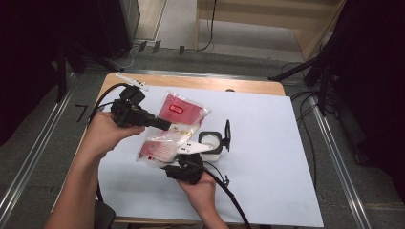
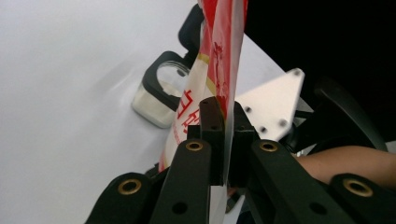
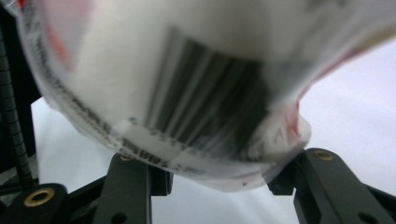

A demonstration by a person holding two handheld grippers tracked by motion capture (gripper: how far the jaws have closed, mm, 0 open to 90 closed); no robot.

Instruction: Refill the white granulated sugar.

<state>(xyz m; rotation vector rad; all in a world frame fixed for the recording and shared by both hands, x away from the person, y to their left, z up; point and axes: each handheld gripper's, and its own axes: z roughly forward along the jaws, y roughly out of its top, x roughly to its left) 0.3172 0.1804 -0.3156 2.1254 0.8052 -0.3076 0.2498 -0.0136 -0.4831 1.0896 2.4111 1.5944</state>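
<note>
Pouch (image 1: 169, 131) held above bench (image 1: 267, 143) beside open jar (image 1: 210, 142). Left tool (image 2: 223, 140) clamped on pouch edge. Right tool (image 3: 219, 186) spread wide under pouch bottom, cradling, not gripping. Risk: thin film slips, contents miss jar.

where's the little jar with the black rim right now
In the high view the jar stands on the white table cover near the middle, just right of the red and white bag, beyond the right gripper.
</note>
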